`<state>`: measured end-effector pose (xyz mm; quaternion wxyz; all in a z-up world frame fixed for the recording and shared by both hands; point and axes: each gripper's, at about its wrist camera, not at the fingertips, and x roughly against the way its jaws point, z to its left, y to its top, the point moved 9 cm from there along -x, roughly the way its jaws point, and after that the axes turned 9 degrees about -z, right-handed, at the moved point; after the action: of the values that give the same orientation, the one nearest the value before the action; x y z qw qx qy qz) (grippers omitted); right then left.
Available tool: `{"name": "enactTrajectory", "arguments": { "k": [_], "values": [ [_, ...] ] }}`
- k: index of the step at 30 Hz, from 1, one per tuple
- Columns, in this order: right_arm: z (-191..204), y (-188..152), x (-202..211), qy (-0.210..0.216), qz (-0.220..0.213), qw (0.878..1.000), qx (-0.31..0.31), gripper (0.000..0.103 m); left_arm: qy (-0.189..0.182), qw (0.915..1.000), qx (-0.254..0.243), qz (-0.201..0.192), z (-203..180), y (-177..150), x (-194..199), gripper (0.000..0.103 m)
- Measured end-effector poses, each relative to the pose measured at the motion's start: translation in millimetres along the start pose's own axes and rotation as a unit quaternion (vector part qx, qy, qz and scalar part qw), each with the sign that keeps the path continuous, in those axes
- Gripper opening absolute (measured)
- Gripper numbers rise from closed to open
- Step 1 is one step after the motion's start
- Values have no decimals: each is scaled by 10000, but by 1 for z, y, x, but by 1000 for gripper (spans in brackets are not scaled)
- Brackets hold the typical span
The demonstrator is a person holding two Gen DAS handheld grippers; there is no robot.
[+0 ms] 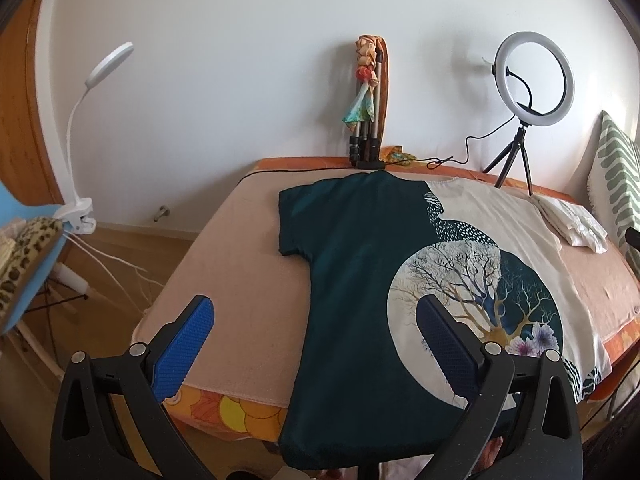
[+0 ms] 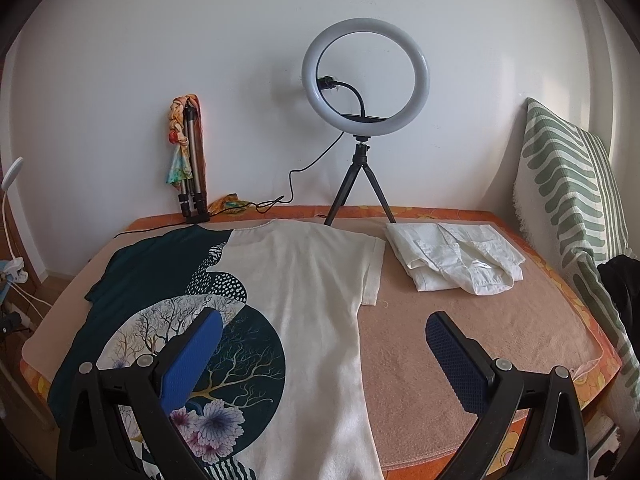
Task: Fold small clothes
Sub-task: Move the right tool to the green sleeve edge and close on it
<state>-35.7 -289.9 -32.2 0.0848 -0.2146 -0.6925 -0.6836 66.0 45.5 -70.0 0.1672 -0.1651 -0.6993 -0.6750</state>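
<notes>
Below both empty, wide-open tongs (image 1: 316,320) (image 2: 324,332), T-shirt (image 2: 312,300) hem cut off.

Matt, smooth knit cloth: T-shirt (image 2: 304,300), half dark teal, half cream, printed with a flat tree design. Coarse, towel-like peach cloth beneath it: bed cover (image 2: 460,340). Crumpled white woven cloth at two o'clock of the shirt: folded garment (image 2: 456,258). Ribbed green-and-white fabric: cushion (image 2: 568,184). Glossy white plastic on matt black legs: ring light (image 2: 366,84). Textured blue rubbery pads (image 1: 184,344) on matt black plastic: left gripper (image 1: 316,344); same for right gripper (image 2: 324,356).
</notes>
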Motion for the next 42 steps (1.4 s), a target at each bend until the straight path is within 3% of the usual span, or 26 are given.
{"name": "enactTrajectory", "arguments": {
  "k": [2, 5, 12, 16, 21, 28, 33, 38, 42],
  "values": [
    [10, 1, -3, 126, 51, 9999, 18, 103, -186, 9996, 189, -22, 8, -4, 3, 98],
    [26, 0, -9, 401, 166, 9991, -17, 103, -175, 9994, 264, 115, 21, -14, 2, 93],
    [73, 7, -19, 1198, 170, 9926, -14, 103, -407, 9930, 596, 940, 39, -63, -6, 77],
    [115, 15, -32, 1731, 502, 9836, 113, 103, -594, 9865, 815, 1288, 44, -90, -2, 67],
    [171, 24, -53, 2164, 737, 9725, 454, 103, -809, 9801, 974, 1531, 44, -111, 5, 66],
    [262, 21, -83, 2889, 1360, 9440, 834, 103, -1024, 9687, 1229, 1900, 44, -135, 2, 55],
    [322, 20, -111, 3156, 1745, 9287, 868, 100, -1111, 9639, 1354, 2004, 45, -144, 0, 54],
    [383, 5, -148, 3264, 2186, 9143, 993, 92, -1138, 9615, 1372, 2093, 44, -148, -7, 50],
    [423, -8, -174, 3189, 2385, 9109, 1082, 90, -1202, 9585, 1338, 2212, 41, -155, -11, 48]
  ]
}}
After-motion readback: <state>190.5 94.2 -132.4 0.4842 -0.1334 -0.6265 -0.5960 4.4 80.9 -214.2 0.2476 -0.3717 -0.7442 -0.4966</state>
